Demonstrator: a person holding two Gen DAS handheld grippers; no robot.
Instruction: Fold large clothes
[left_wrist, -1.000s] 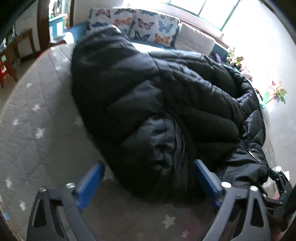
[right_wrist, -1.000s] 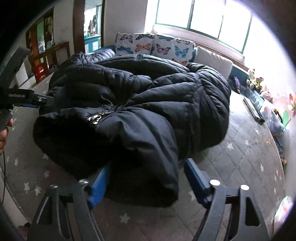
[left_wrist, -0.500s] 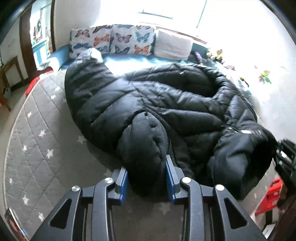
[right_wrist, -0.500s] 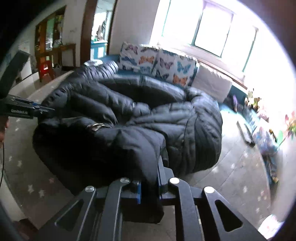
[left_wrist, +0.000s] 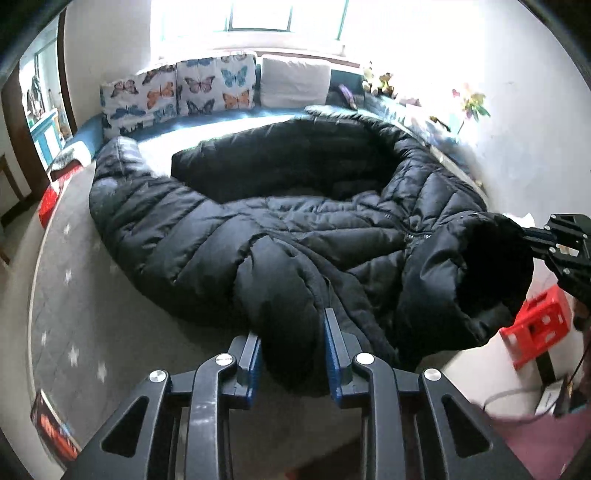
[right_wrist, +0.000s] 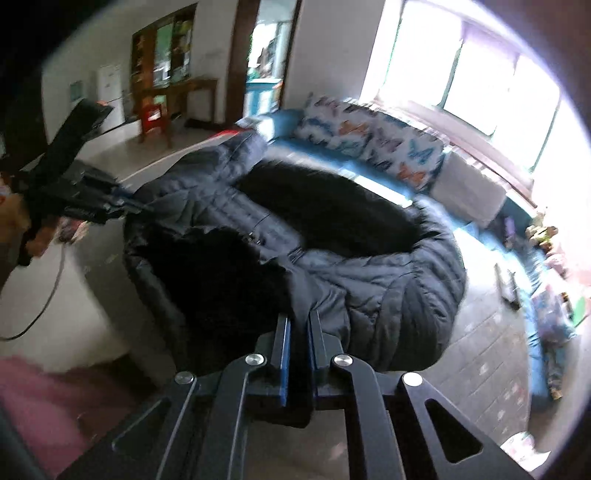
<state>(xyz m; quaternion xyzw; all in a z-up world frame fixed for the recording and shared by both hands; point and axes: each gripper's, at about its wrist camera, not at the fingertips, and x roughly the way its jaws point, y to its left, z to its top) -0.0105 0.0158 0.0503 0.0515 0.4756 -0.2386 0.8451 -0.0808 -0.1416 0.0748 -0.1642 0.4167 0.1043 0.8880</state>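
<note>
A big black puffer jacket (left_wrist: 258, 229) lies across a grey star-patterned quilt (left_wrist: 74, 295). My left gripper (left_wrist: 291, 325) has a thick fold of the jacket's near edge between its blue pads, which press on it, and its jaws are closing. My right gripper (right_wrist: 297, 317) is shut on a thinner fold of the jacket (right_wrist: 388, 288) beside the zip. Both folds are raised, so the dark lining shows in the middle. In the left wrist view the right gripper (left_wrist: 554, 243) shows at the right edge. In the right wrist view the left gripper (right_wrist: 125, 203) shows at the left.
Butterfly cushions (left_wrist: 184, 92) and a white cushion (left_wrist: 295, 81) line the far side under a bright window. A red crate (left_wrist: 535, 325) stands off the quilt's right edge. A person's hand (right_wrist: 14, 218) holds the left gripper; a cable hangs below it.
Both grippers went from open around the jacket's near edge to closed on it, then rose and pulled it up. The jacket has spread open and its lining now shows.
</note>
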